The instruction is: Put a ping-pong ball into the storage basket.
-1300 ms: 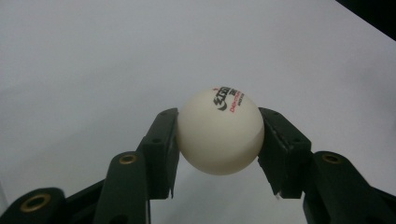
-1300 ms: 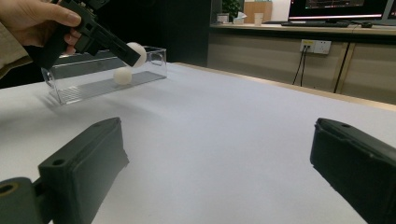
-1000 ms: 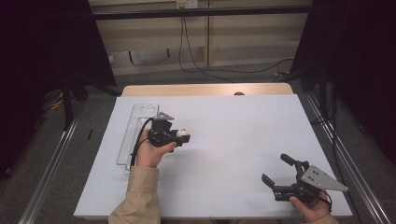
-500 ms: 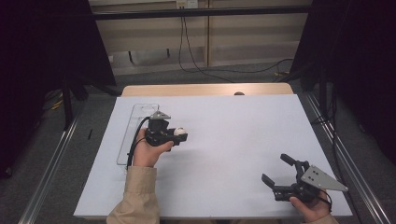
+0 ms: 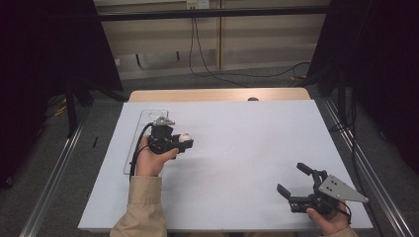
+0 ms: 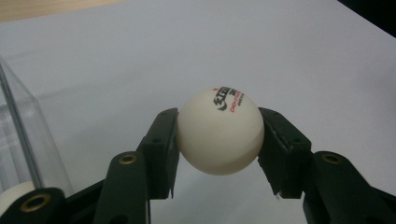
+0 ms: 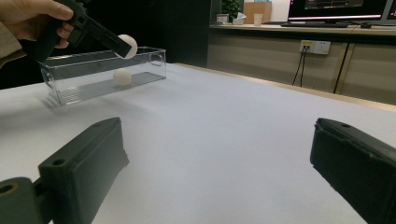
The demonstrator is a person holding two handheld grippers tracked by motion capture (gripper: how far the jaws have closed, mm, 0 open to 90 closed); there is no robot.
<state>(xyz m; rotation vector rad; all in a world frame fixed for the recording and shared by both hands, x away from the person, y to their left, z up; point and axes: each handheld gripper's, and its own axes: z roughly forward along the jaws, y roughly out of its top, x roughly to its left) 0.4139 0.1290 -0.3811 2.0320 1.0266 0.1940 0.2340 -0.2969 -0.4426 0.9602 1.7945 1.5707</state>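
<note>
You hold one ball clear of the tray, and where it goes next is your call

High view: your left gripper (image 5: 184,143) hangs just beside the clear tray (image 5: 140,129), and your right gripper (image 5: 295,181) rests near the table's corner. Left gripper view: the jaws are clamped on the white ball (image 6: 219,131), lifted off the sheet. Right gripper view: your jaws stand wide apart and empty; a second ball (image 7: 122,77) seems to lie inside the tray. Carry steadily, then loosen gently
</note>
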